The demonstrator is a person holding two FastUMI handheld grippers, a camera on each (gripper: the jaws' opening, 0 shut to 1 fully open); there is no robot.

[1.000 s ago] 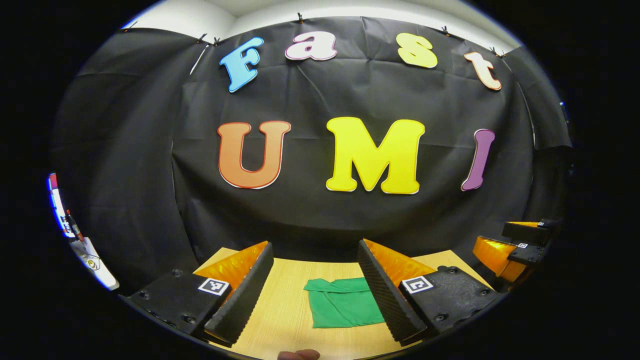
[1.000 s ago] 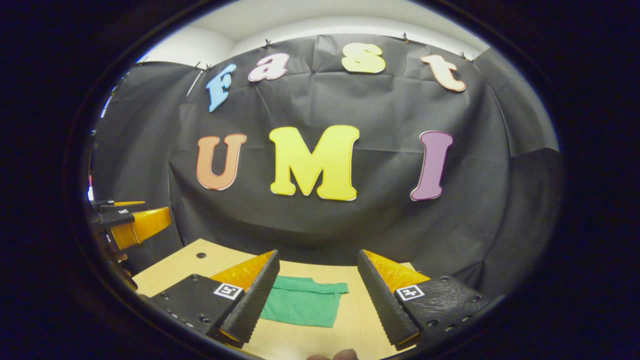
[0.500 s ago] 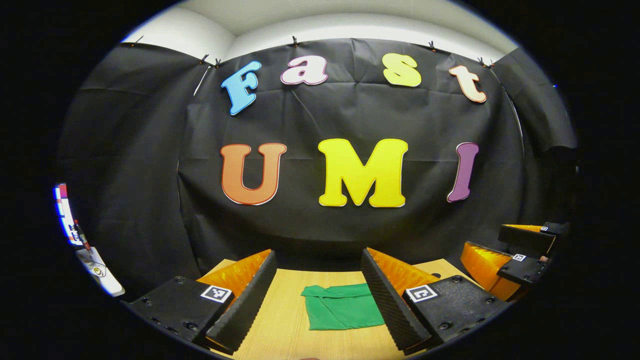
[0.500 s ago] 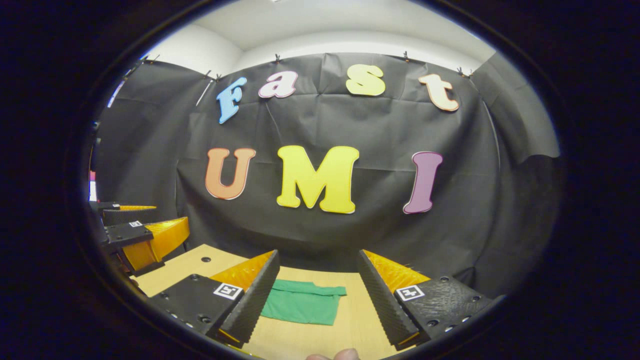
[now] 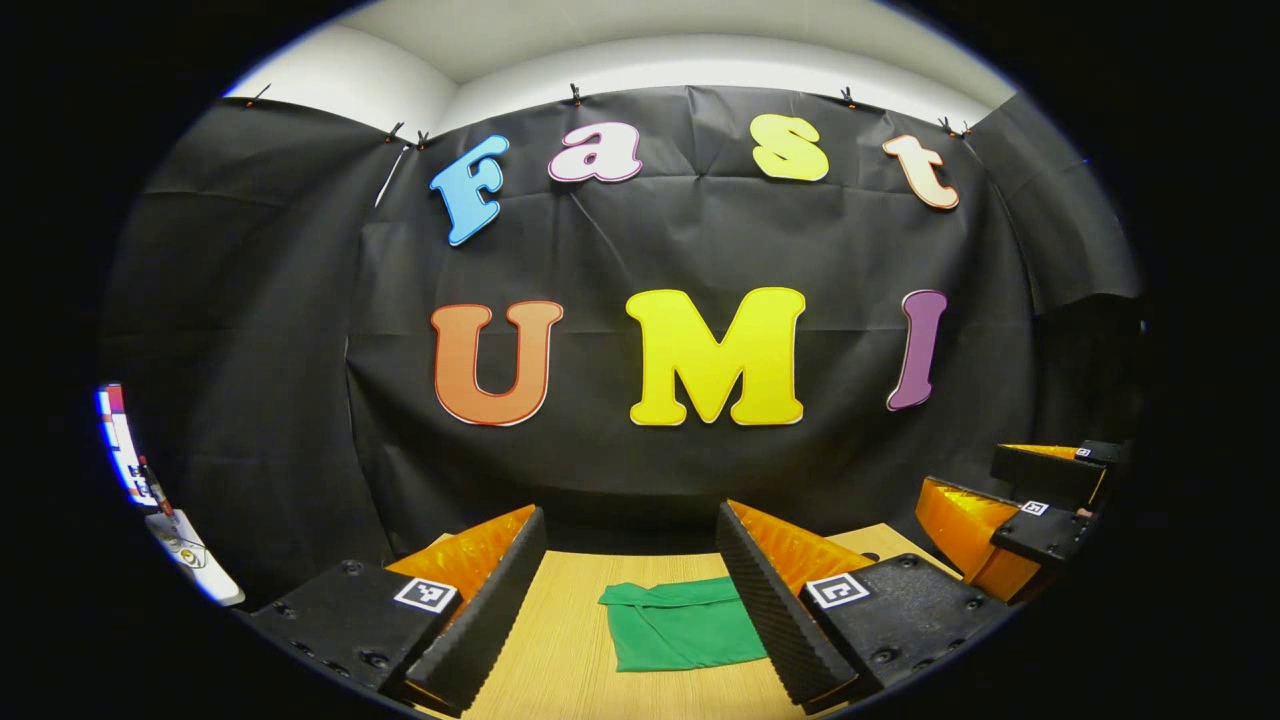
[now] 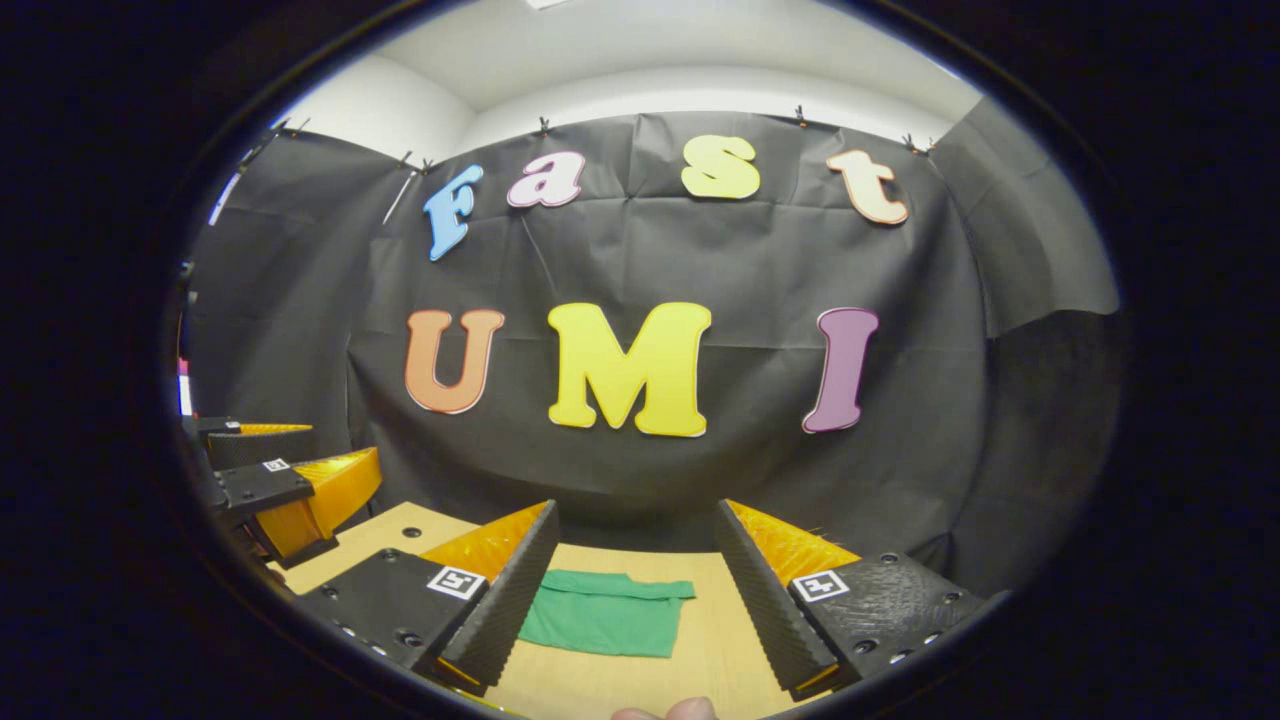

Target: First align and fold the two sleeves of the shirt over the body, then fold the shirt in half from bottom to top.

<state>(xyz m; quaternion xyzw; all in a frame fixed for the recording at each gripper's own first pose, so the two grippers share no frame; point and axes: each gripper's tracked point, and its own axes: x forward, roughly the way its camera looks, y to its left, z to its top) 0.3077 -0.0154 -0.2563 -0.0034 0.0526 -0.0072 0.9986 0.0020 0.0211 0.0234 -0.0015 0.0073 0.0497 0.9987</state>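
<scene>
Evidently the fold looks finished: the green cloth shirt [image 5: 680, 630] lies as a compact rectangle on the light wooden table [image 5: 560, 660], while the left gripper [image 5: 630, 600] and right gripper [image 6: 635, 590] hover above it, fingers spread apart and empty, presumably clear of the cloth.

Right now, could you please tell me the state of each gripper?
Left gripper: jaws open, holding nothing.
Right gripper: jaws open, holding nothing.

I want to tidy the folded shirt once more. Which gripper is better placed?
Probably the left gripper: the green shirt lies between its open fingers, nearer centre. The right gripper is also open, with the shirt toward its left finger.
</scene>
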